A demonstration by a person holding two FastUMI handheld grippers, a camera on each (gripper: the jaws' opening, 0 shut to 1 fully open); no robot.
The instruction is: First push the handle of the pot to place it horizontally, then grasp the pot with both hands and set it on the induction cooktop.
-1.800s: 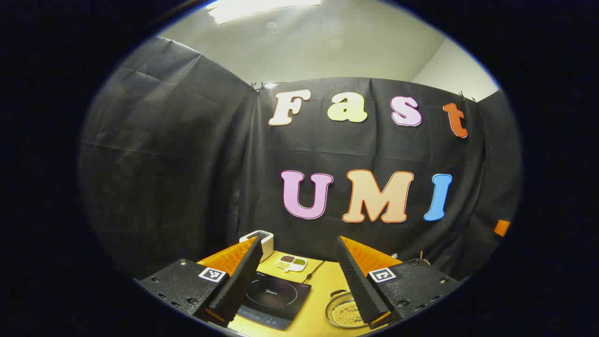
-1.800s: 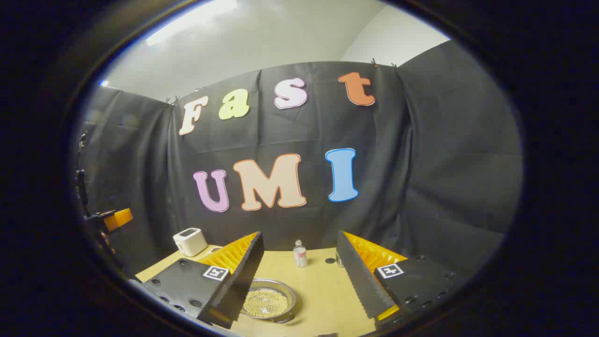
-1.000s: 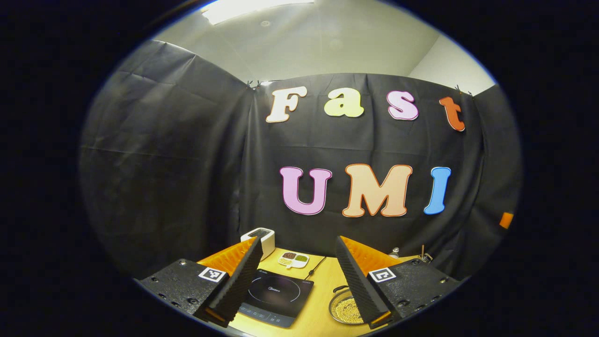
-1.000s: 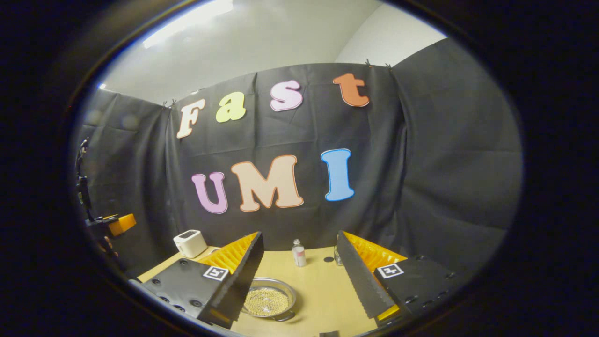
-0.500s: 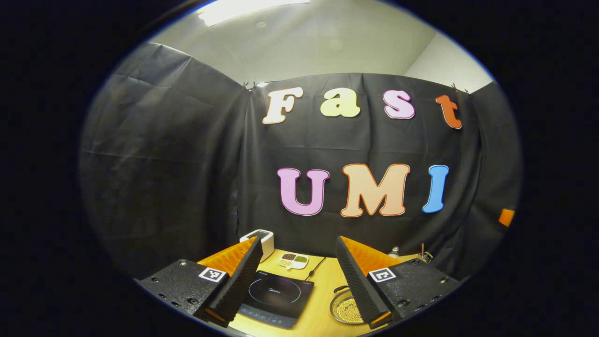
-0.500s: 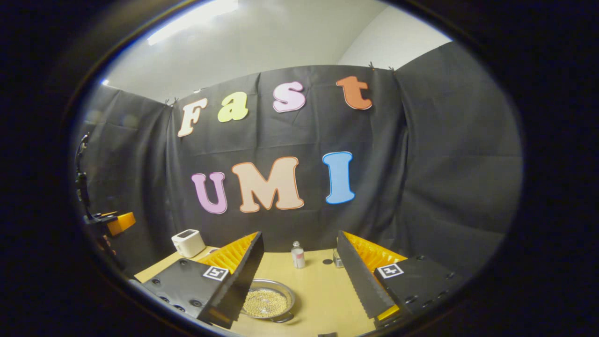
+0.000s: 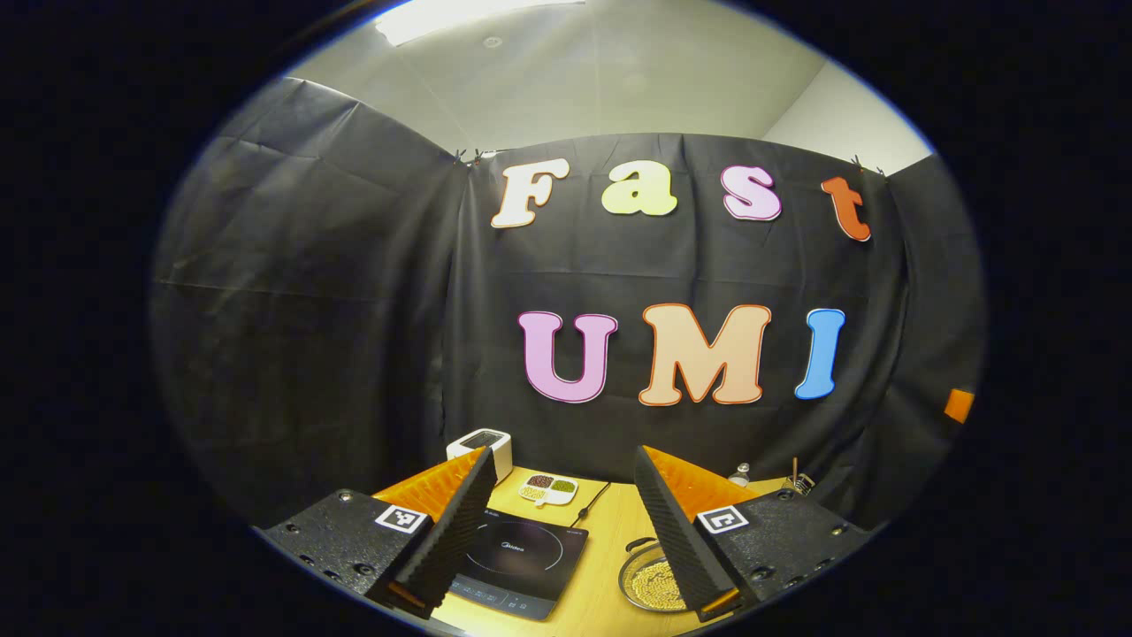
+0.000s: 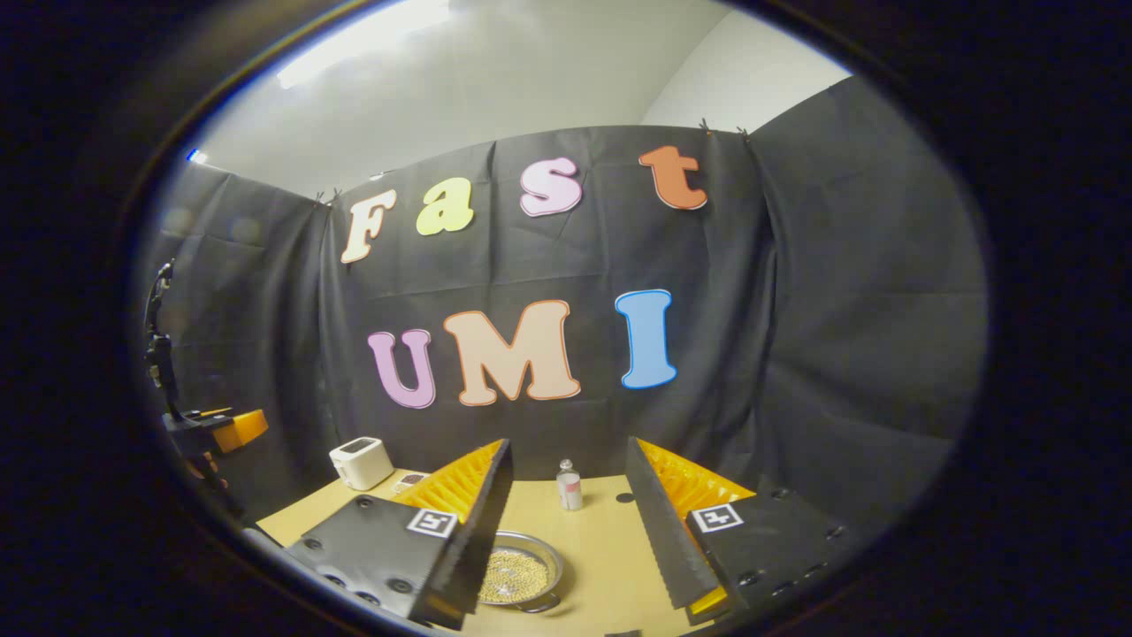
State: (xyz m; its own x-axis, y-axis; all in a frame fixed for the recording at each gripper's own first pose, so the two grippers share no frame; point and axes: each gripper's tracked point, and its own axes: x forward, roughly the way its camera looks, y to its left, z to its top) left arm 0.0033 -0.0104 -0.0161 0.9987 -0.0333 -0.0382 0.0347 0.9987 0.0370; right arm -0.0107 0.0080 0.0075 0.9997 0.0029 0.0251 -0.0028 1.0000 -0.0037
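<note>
Left gripper view: the pot (image 7: pixel 653 579) sits on the table (image 7: pixel 610 540), low and right of centre, partly behind your left tongs' (image 7: pixel 555 540) right finger; it's shallow, metal, w/ pale yellow grains inside and a dark handle (image 7: pixel 638 543) at its far rim. The induction cooktop (image 7: pixel 520 562) lies just left of it, apart, not touching, framed btwn the two fingers. Your left tongs are spread wide, nothing in them, held above the table. Behind the cooktop a cord runs back, next to a small white dish (image 7: pixel 548 488) w/ compartments of dark and green bits; a white box-shaped appliance (image 7: pixel 480 445) stands at the far left corner. Right gripper view: the pot (image 8: pixel 520 573) is btwn your right tongs' (image 8: pixel 566 540) fingers, nearer the left one, which covers its left edge. Right tongs are also wide apart, empty, clear of the pot. A small bottle (image 8: pixel 569 486) stands farther back toward the wall; the white appliance (image 8: pixel 361 462) is far left.
</note>
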